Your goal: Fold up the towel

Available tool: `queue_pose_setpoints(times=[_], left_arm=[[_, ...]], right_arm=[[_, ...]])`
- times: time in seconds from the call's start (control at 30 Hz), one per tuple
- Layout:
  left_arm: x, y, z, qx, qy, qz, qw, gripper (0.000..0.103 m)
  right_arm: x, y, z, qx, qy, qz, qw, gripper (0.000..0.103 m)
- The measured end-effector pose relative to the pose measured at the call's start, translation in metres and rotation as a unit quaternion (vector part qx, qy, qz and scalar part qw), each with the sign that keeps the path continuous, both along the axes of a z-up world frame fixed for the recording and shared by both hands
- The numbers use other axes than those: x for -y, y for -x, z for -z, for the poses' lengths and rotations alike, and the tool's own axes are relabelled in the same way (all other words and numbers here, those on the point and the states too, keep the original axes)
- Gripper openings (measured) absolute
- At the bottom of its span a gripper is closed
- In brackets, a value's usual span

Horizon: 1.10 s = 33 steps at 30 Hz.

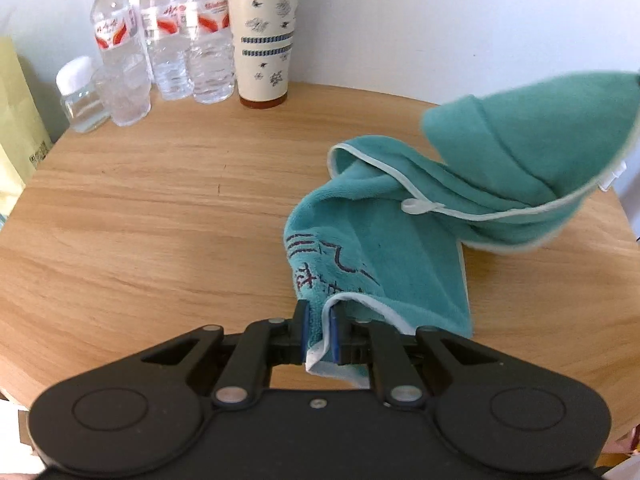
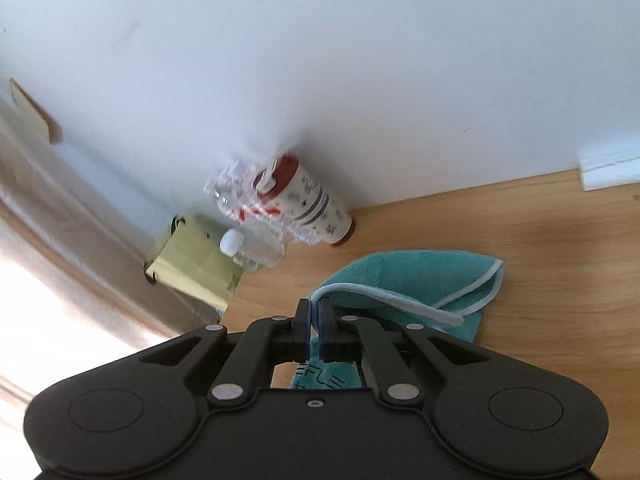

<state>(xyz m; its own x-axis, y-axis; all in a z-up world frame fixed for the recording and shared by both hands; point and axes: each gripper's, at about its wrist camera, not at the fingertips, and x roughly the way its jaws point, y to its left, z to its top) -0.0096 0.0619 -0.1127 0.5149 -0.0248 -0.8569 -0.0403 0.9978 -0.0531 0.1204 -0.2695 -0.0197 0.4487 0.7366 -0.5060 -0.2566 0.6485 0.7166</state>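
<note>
A teal towel [image 1: 400, 248] with white piping and dark embroidered lettering lies bunched on the round wooden table [image 1: 160, 208]. My left gripper [image 1: 320, 308] is shut on one white-edged corner of it, near the table's front. The far end of the towel rises off the table toward the upper right of the left wrist view. In the right wrist view, my right gripper [image 2: 315, 304] is shut on another white-piped edge of the towel [image 2: 400, 276], held above the table. The rest of the cloth hangs below and behind the jaws.
At the table's back by the white wall stand three clear water bottles [image 1: 168, 40], a cream tumbler with a red lid [image 1: 264, 40] and a small white-capped jar [image 1: 82, 96]. A yellow-green paper bag [image 1: 16, 120] stands at the left edge.
</note>
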Motion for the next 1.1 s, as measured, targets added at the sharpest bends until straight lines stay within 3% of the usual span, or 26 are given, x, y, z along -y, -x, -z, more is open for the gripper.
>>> queue_pose_setpoints(times=[0.1, 0.23, 0.47, 0.57, 0.67, 0.9, 1.0, 1.03, 1.1], left_arm=[[-0.008, -0.002, 0.005, -0.016, -0.009, -0.007, 0.9998, 0.011], [-0.017, -0.005, 0.007, -0.019, 0.006, -0.002, 0.9998, 0.011], [-0.028, -0.016, 0.012, -0.015, -0.029, 0.025, 0.9992, 0.011], [-0.029, -0.023, 0.018, -0.015, -0.049, 0.033, 0.9981, 0.011], [-0.033, -0.029, 0.023, -0.019, -0.058, 0.032, 0.9976, 0.011], [-0.036, -0.039, 0.025, -0.025, -0.078, 0.027, 0.9962, 0.016], [-0.033, -0.04, 0.028, -0.03, -0.099, 0.023, 0.9943, 0.022], [-0.033, -0.04, 0.028, -0.03, -0.101, 0.023, 0.9942, 0.025], [-0.033, -0.038, 0.028, -0.032, -0.102, 0.023, 0.994, 0.03]], right_arm=[[0.012, 0.009, -0.005, 0.0, -0.005, 0.016, 1.0, 0.003], [0.029, 0.025, -0.013, 0.001, -0.014, 0.048, 0.999, 0.003], [0.045, 0.047, -0.008, -0.013, -0.012, 0.109, 0.994, 0.003], [0.044, 0.048, 0.0, -0.019, 0.018, 0.123, 0.992, 0.003], [0.035, 0.03, 0.016, -0.013, 0.071, 0.136, 0.988, 0.003], [0.018, -0.044, 0.035, 0.025, 0.134, 0.135, 0.981, 0.003], [0.004, -0.073, 0.039, 0.047, 0.167, 0.127, 0.977, 0.01], [-0.001, -0.08, 0.041, 0.054, 0.178, 0.124, 0.975, 0.017], [-0.012, -0.094, 0.05, 0.046, 0.217, 0.113, 0.969, 0.02]])
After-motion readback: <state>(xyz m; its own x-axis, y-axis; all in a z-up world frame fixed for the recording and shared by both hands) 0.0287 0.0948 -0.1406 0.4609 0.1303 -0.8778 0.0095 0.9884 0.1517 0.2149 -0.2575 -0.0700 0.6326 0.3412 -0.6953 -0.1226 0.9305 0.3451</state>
